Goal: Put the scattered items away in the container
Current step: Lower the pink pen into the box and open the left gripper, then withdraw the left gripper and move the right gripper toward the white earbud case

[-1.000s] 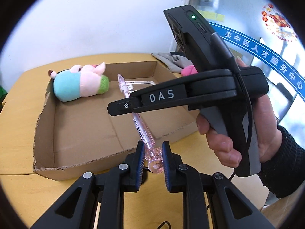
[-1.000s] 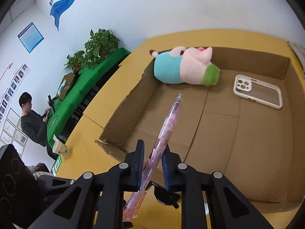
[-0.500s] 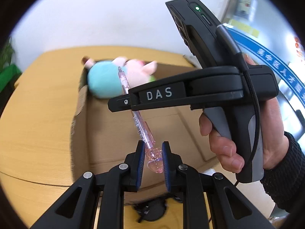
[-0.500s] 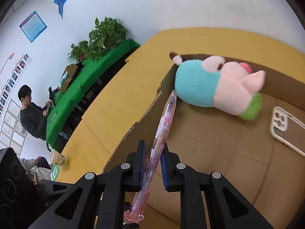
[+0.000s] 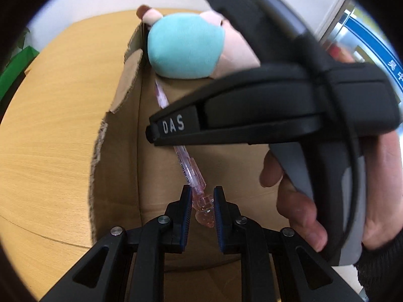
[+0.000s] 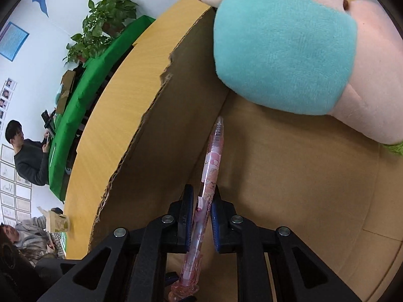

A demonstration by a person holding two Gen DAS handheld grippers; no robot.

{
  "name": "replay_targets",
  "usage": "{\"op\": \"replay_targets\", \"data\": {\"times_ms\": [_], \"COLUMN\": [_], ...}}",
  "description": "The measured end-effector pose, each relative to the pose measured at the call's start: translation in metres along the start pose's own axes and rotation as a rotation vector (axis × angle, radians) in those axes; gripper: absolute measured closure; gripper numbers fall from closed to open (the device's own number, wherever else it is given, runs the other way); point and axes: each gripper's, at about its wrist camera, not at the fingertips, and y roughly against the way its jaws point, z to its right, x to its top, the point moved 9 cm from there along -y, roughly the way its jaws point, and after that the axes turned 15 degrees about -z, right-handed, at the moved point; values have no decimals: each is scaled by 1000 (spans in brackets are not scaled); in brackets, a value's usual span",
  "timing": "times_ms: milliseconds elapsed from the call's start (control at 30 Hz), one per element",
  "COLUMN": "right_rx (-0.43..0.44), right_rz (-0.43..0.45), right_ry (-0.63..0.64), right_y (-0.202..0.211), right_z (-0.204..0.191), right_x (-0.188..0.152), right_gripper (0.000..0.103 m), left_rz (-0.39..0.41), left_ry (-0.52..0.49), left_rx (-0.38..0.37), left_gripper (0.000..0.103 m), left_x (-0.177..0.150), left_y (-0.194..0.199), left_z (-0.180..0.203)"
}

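Observation:
A pink clear pen (image 6: 211, 166) is pinched by my right gripper (image 6: 202, 206) at mid-barrel, its tip pointing toward the plush toy (image 6: 284, 45) inside the cardboard box (image 6: 151, 130). In the left wrist view the pen (image 5: 187, 173) runs under the right gripper's body (image 5: 264, 105). My left gripper (image 5: 201, 209) has its pads on either side of the pen's decorated end; whether they press it I cannot tell. The teal and pink plush (image 5: 186, 42) lies in the box's far left corner.
The box (image 5: 118, 130) sits on a round wooden table (image 5: 50, 125). Its torn left wall stands close beside the pen. A green-covered table with plants (image 6: 100, 37) and seated people are far off at the left.
Both grippers have moved forward and down into the box with the pen, close to the plush. The phone case has passed out of view.

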Motion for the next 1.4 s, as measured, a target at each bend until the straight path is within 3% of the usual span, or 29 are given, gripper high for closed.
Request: {"op": "replay_targets", "data": {"times_ms": [333,433,500,567,600,700,800,833,967,1067,1133,1267,1400], "right_rx": [5,-13,4,-35,-62,-15,-5,-13,-44,-121,-172,-343,-410], "right_rz": [30,38,37,67,99,147,228,257,392,498,529,577,615], "right_ry": [-7,46,61,43,30,28,41,46,53,51,24,-33,-84], "right_y": [1,1,4,14,24,52,94,108,163,194,202,209,213], "right_z": [3,-3,-6,-3,0,-2,-6,-7,-12,-6,1,14,21], "right_x": [3,2,0,-3,-4,-14,-37,-46,-102,-153,-176,-217,-243], "right_gripper": [92,88,69,19,14,14,11,9,0,0,0,0,0], "left_rz": [-53,-52,-51,-43,-33,17,117,160,292,389,432,505,540], "left_ry": [68,69,75,83,85,94,97,97,89,77,58,30,30], "left_rx": [3,-8,-18,-12,-9,3,20,20,30,72,87,117,126], "left_gripper": [85,86,85,85,85,76,49,44,42,33,26,26,26], "left_x": [0,-2,-6,-11,-14,-23,-37,-44,-74,-100,-108,-106,-102], "left_y": [-4,-3,0,7,11,31,61,72,110,131,139,144,149], "left_z": [-10,-7,-7,-8,-8,-7,-5,-4,6,18,28,47,68]}}
